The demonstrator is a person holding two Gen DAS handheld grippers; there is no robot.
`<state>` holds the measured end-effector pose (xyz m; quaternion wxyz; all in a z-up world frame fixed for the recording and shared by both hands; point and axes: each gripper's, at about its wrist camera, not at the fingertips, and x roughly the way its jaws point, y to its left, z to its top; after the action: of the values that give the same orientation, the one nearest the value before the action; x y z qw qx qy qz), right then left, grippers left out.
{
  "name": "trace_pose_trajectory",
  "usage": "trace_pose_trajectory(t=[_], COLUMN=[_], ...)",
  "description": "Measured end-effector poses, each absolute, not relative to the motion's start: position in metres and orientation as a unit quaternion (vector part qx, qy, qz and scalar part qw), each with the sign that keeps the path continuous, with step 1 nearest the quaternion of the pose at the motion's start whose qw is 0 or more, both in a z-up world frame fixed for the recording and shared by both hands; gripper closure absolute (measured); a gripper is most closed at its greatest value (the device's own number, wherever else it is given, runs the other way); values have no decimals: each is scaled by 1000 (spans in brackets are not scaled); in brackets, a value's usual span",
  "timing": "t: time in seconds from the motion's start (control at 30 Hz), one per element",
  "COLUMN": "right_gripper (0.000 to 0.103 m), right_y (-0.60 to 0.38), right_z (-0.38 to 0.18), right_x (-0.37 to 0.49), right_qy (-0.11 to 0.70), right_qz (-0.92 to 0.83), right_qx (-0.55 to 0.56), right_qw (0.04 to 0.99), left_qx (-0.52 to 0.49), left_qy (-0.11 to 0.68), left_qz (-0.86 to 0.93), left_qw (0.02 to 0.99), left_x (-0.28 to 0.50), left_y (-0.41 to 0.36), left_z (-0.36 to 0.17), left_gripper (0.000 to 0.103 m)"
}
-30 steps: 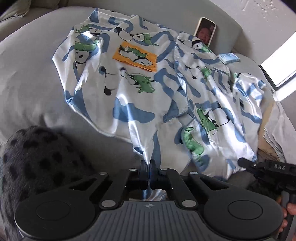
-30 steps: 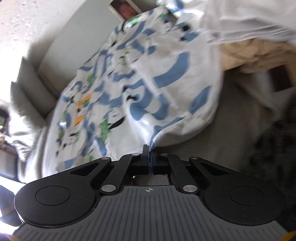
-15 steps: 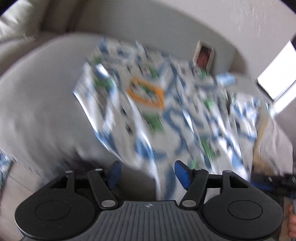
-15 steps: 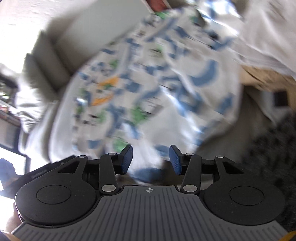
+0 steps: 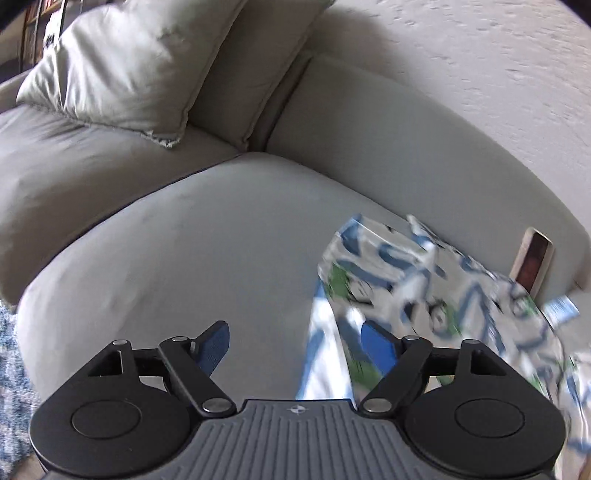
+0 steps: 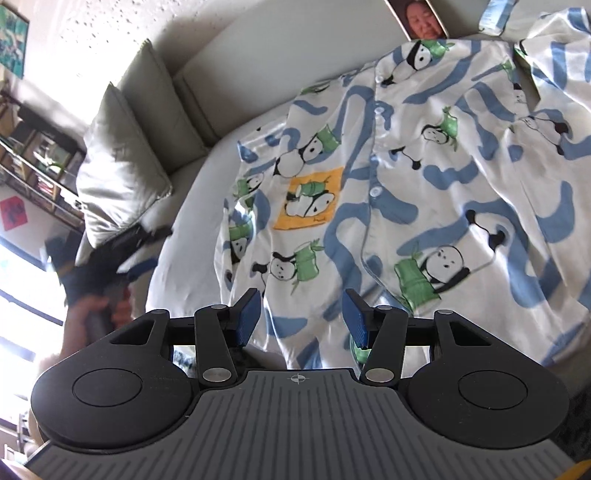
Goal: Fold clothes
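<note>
Right wrist view: right tongs point(image 6: 299, 314) opening, empty, panda pajama shirt point(image 6: 406, 177) spread on the sofa point(image 6: 195, 199) just ahead. Left tongs point(image 5: 295, 343) closing, empty, shirt to their right.

A grey sofa point(image 5: 192, 236) is seen, with a pale cushion point(image 5: 122, 62) propped against its backrest. A framed photo point(image 6: 419, 16) is leaned there too; a bookshelf point(image 6: 40, 162) is glimpsed beyond.

I count one shirt point(image 6: 424, 177), one pillow point(image 6: 118, 173), one phone point(image 6: 419, 16), one sofa point(image 5: 229, 236), and two grippers: left point(image 5: 291, 345), right point(image 6: 301, 314).
</note>
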<state>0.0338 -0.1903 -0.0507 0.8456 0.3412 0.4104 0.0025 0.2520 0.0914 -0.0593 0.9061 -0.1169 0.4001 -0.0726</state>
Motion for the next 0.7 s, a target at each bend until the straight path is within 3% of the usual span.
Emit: trace_pose_trajectory(t=[0.1, 0.47, 0.53, 0.7], right_gripper=[48, 48, 48, 48], right_y=[-191, -201, -199, -195], right_z=[-60, -87, -90, -93], right_x=[43, 73, 78, 84], right_qy=[419, 435, 439, 446], right_qz=[0, -32, -33, -30], right_qx=[347, 356, 351, 351], right_qw=[839, 826, 827, 823], left_qx=[-132, -113, -62, -88], left_qy=[436, 506, 500, 438], left_qz=[-105, -112, -114, -88], left_qw=[884, 848, 856, 890], left_x=[305, 385, 383, 358], left_y=[82, 49, 38, 63], left_z=[-78, -130, -133, -110], left_gripper=[60, 61, 101, 103])
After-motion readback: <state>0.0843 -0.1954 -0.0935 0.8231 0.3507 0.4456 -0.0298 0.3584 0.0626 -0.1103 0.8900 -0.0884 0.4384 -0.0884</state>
